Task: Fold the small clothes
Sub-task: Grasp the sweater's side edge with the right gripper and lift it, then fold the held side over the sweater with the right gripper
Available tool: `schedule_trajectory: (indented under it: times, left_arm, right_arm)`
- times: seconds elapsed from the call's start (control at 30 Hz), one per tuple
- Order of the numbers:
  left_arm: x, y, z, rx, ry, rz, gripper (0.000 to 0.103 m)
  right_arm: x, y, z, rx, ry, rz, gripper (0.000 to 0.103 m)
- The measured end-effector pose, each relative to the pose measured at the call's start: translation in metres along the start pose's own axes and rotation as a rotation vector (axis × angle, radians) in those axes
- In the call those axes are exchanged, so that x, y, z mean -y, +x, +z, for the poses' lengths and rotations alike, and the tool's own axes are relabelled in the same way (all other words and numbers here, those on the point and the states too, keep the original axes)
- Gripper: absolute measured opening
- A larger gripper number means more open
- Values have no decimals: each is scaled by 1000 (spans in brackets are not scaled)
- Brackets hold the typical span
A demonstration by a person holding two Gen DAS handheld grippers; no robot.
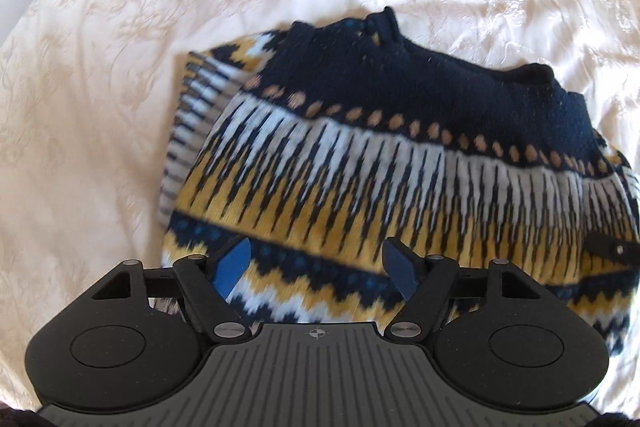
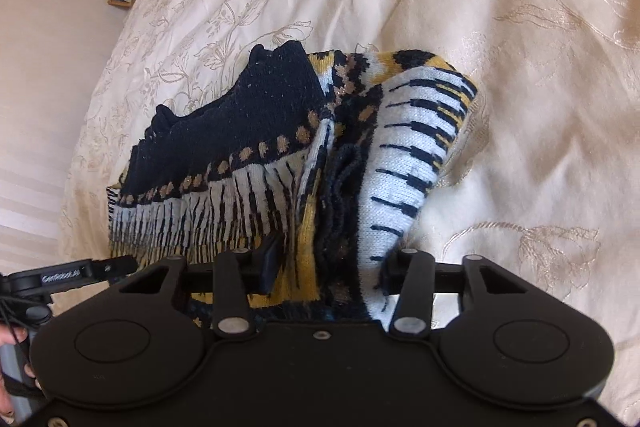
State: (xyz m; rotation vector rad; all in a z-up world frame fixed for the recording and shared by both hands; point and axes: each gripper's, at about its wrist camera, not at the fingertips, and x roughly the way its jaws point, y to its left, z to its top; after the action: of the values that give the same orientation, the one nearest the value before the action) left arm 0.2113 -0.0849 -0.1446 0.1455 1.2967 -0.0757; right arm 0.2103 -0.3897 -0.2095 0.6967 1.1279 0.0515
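So the knit sweater (image 1: 384, 163) was lying on the cream bedspread (image 1: 100, 107), already doubled over into a chunky bundle, navy collar at the far side and the yellow zigzag bands nearest the left gripper (image 1: 316, 271). That gripper hung above the near hem with its blue pads (image 1: 234, 269) spread apart and nothing between them, just pattern showing through the gap. My guess is it was hovering free to pick the next edge.

The right gripper (image 2: 332, 267) was doing the real work. It had the folded layers bunched up between its fingers, pinching a thick stack at the sweater's right end, where the white striped layer (image 2: 416, 147) curled up against the right finger. Probably held that way so the layers wouldn't slide apart. A sliver of the left gripper poked in at the near left of that view.
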Motion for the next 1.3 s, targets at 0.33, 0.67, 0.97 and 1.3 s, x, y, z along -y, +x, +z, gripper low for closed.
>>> schedule_trajectory:
  times: [0.33, 0.67, 0.97, 1.3]
  left_arm:
    - [-59, -11, -54, -10, 22, 4, 72]
    - [-103, -13, -55, 25, 89, -38, 72]
    - [-151, -6, -56, 4, 49, -30, 72]
    - [-175, 3, -58, -30, -9, -28, 72]
  right_arm:
    - [-76, -25, 3, 54, -88, -186, 40]
    - [-195, -4, 6, 66, -201, -115, 39]
    - [-275, 73, -8, -17, -263, -85, 38]
    - [-308, 122, -24, -89, -365, -111, 48]
